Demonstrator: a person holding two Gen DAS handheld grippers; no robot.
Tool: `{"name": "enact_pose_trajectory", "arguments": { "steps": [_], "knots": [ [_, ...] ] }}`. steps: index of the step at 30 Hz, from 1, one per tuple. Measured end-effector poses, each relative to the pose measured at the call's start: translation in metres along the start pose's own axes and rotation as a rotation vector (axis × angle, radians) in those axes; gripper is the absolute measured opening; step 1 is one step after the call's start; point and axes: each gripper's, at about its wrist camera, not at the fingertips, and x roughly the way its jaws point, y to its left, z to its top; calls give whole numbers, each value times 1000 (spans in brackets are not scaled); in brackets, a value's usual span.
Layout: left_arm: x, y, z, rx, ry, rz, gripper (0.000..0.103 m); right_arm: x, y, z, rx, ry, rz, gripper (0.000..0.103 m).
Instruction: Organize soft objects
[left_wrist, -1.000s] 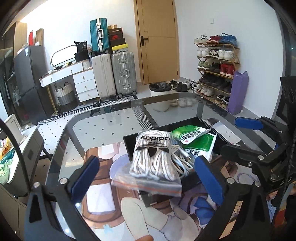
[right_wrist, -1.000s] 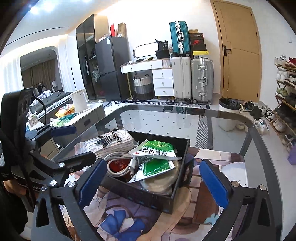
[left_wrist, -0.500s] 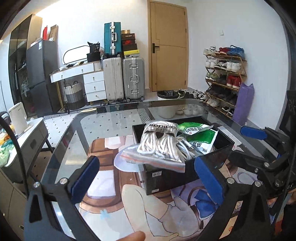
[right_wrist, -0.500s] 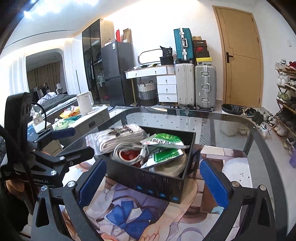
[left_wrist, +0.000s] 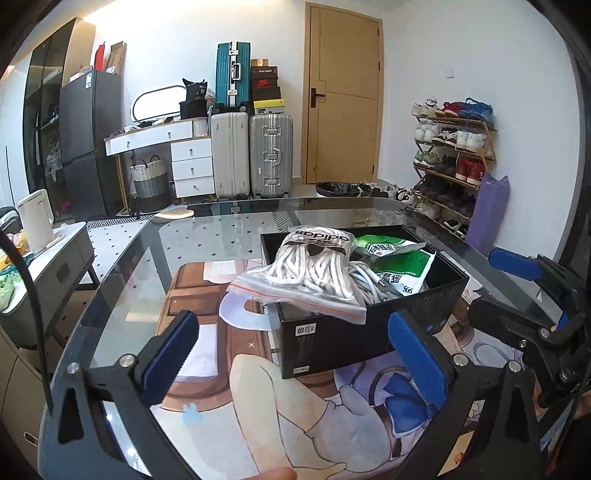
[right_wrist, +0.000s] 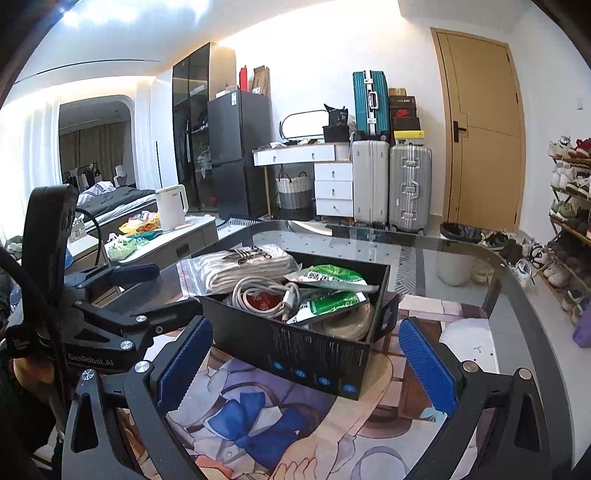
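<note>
"adidas" is read, inverted, on the white card header of the bagged laces at frame centre of the left wrist view. "GenRobot.AI" is printed on the left gripper body, lower left of the right wrist view. Chinese print on the green packets is noted but not legible.

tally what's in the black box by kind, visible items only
Zip bag of white laces: 1, hanging over the rim of the black box
Green packets: 2
Coiled white cable: 1
Red item under the cable: 1
Beige roll: 1
Total: 6 visible
</note>
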Motion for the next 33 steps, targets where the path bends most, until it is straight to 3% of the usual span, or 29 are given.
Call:
{"name": "enact_pose_trajectory", "arguments": {
  "steps": [33],
  "knots": [
    [0, 0, -1, 2, -17, 37, 103, -8, -3, 0, 21, -41, -13, 102]
  ]
}}
